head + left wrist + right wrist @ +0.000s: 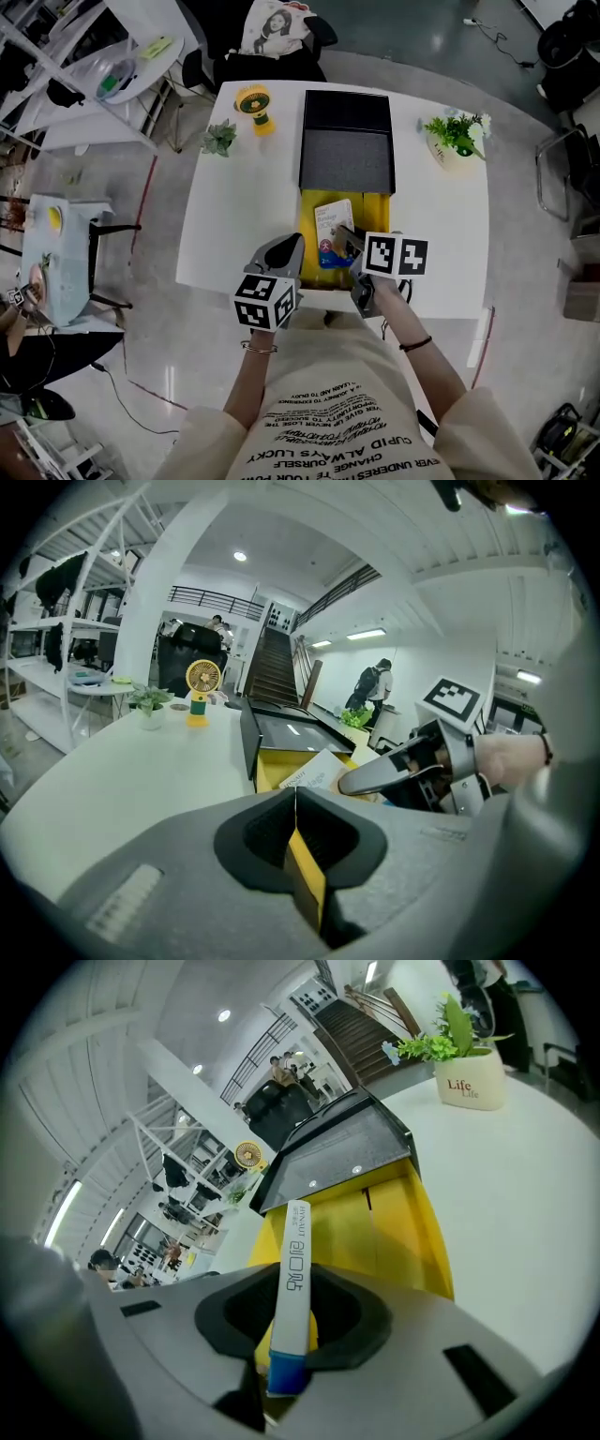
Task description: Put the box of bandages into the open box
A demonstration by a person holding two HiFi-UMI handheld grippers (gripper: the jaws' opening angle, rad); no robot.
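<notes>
The open box [374, 212] has a yellow inside and a black lid [347, 141] folded back; it lies mid-table. My right gripper [350, 240] is shut on the box of bandages [335, 228], a flat white carton with a blue end, and holds it over the yellow inside near the front. In the right gripper view the box of bandages [293, 1274] stands on edge between the jaws of my right gripper [289, 1321]. My left gripper [286, 249] is at the open box's front left corner, and in the left gripper view my left gripper [296, 829] is shut on a thin yellow wall [305, 874].
A yellow desk fan [253, 105] and a small plant [218, 139] stand at the table's far left. A potted plant in a white pot [457, 136] stands at the far right. The white table [234, 216] ends just in front of my body.
</notes>
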